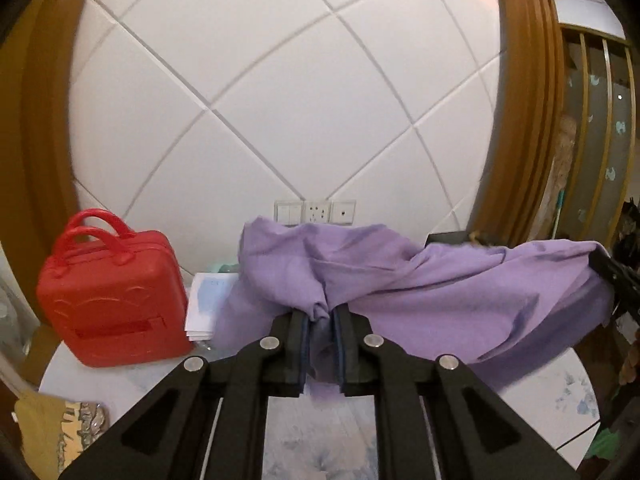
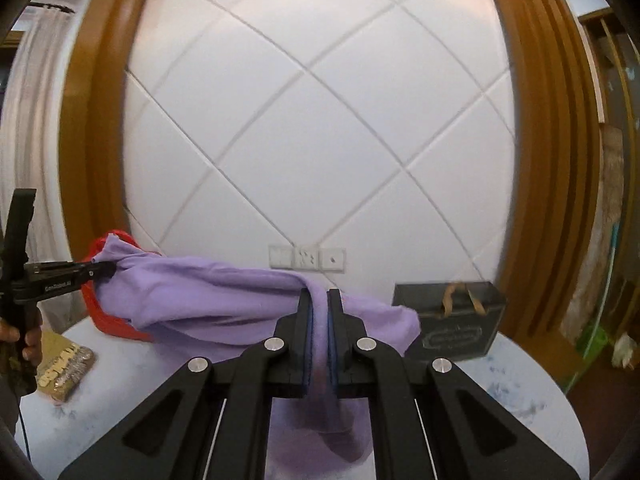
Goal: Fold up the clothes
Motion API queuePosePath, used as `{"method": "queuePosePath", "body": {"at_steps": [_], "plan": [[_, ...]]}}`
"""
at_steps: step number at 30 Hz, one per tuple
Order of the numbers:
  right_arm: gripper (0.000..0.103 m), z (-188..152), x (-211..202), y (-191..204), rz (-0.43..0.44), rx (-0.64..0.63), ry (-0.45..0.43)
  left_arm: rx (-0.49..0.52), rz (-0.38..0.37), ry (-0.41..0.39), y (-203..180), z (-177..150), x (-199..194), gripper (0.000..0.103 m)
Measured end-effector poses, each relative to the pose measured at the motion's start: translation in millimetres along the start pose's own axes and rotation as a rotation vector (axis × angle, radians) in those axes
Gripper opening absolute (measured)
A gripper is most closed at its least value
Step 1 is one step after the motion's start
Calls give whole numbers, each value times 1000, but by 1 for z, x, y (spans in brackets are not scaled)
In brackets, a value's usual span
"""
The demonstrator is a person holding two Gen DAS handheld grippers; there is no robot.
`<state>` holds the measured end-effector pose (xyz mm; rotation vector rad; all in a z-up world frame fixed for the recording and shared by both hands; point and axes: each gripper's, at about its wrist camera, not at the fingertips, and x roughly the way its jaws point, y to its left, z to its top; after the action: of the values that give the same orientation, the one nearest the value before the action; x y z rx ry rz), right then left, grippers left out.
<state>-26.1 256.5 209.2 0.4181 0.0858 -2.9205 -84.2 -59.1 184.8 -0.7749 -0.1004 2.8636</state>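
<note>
Marbled round table [image 1: 576, 400] beneath white quilted wall [image 1: 280, 100].

Purple garment [image 1: 420, 292]: soft matt cloth, creased w/ loose folds. Left gripper [image 1: 320, 320] & right gripper [image 2: 319, 312] were matt black plastic w/ round shiny metal pins; fingers [image 2: 306, 332] carried blue pads, looked rubbery. Red case [image 1: 112, 300] near the tabletop's left edge: smooth, semi-gloss plastic w/ embossed lines. Paper sheets [image 1: 208, 300] beside it were white, flat. Tabletop [image 2: 520, 400] looked smooth, pale, marbled. Dark box [image 2: 452, 320] at the right edge: matt, w/ tan ribbon handles.
</note>
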Motion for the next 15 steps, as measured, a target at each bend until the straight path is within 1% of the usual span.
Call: {"method": "queuePosePath", "body": {"at_steps": [2, 3, 4, 7, 10, 11, 12, 13, 14, 15], "plan": [[5, -16, -7, 4, 45, 6, 61, 2, 16, 49, 3, -22, -1, 11], [5, -24, -11, 6, 68, 9, 93, -3, 22, 87, 6, -38, 2, 11], [5, -44, -11, 10, 90, 18, 154, -18, 26, 147, 10, -62, 11, 11], [6, -111, -6, 20, 144, 49, 350, -63, 37, 327, 24, -134, 38, 11], [6, -197, 2, 33, 182, 94, 579, -112, 51, 513, 36, -207, 63, 12], [9, -225, 5, 38, 183, 104, 652, -130, 60, 575, 39, -231, 70, 13], [13, -247, 6, 41, 174, 104, 708, -151, 74, 634, 42, -253, 75, 13], [14, -266, 4, 42, 168, 115, 752, -171, 88, 685, 46, -273, 79, 14], [15, -284, 1, 43, 161, 127, 795, -193, 95, 717, 50, -287, 80, 16], [17, -297, -2, 40, 162, 150, 820, -212, 99, 733, 54, -297, 79, 20]]}}
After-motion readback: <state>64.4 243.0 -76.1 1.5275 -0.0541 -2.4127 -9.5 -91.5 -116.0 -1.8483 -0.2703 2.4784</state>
